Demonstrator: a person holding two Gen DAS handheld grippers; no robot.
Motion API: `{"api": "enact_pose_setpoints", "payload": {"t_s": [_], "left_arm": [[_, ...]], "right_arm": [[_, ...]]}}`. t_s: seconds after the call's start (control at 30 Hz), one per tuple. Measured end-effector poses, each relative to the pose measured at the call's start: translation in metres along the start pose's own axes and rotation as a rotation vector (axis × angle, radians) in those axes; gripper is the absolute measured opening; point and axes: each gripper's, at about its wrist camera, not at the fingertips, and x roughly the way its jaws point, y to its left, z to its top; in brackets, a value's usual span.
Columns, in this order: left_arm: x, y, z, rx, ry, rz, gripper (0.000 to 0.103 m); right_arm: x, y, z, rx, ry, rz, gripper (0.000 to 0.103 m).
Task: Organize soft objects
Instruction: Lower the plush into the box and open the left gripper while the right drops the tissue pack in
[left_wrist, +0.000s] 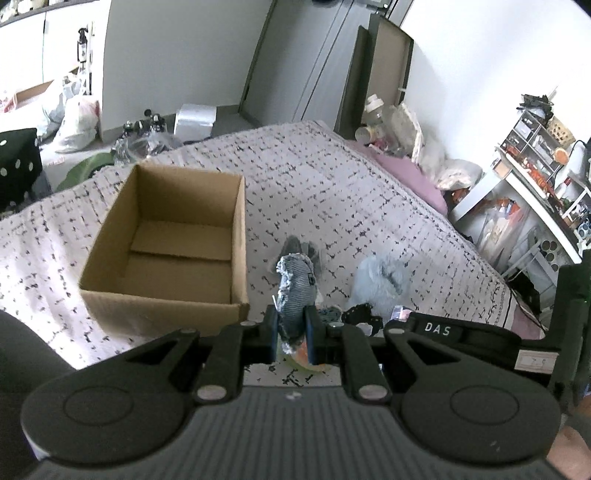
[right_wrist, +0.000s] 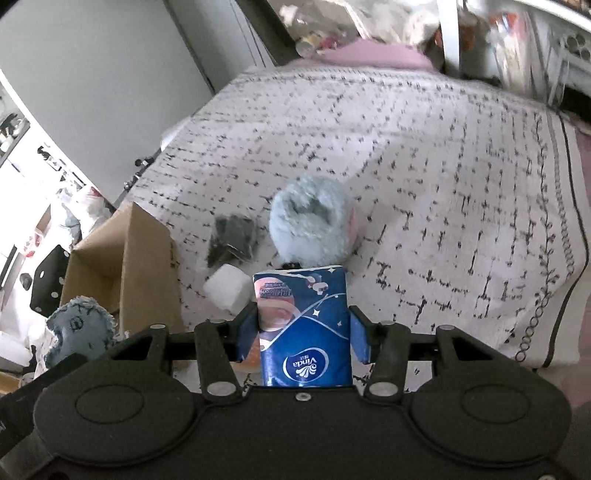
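The denim toy (left_wrist: 295, 291) has its lower end hidden between the fingers. The tissue pack's (right_wrist: 304, 332) bottom edge disappears behind the gripper body. An orange thing (left_wrist: 306, 356) at lower centre is mostly covered. The shelf (right_wrist: 517, 55) at upper right is blurred and cut off. The box (right_wrist: 122, 266) is partly hidden at lower left.
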Motion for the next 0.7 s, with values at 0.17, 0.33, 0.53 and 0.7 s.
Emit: {"api": "enact_pose_setpoints", "payload": {"t_s": [0.17,0.33,0.53,0.7], "left_arm": [[-0.013,0.004,0.003,0.015,-0.031,0.007,0.014],[-0.022,0.013,0.008,0.009,-0.055,0.006,0.014],[-0.027,0.029,0.014,-0.005,-0.076,0.01,0.014],[-0.028,0.047,0.019,-0.014,-0.085,0.022,0.014]], "right_arm": [[-0.019,0.013,0.0,-0.028,-0.053,0.018,0.05],[-0.034,0.03,0.004,-0.047,-0.077,0.053,0.05],[-0.043,0.056,0.005,-0.071,-0.086,0.112,0.05],[-0.045,0.08,0.006,-0.093,-0.09,0.142,0.05]]}}
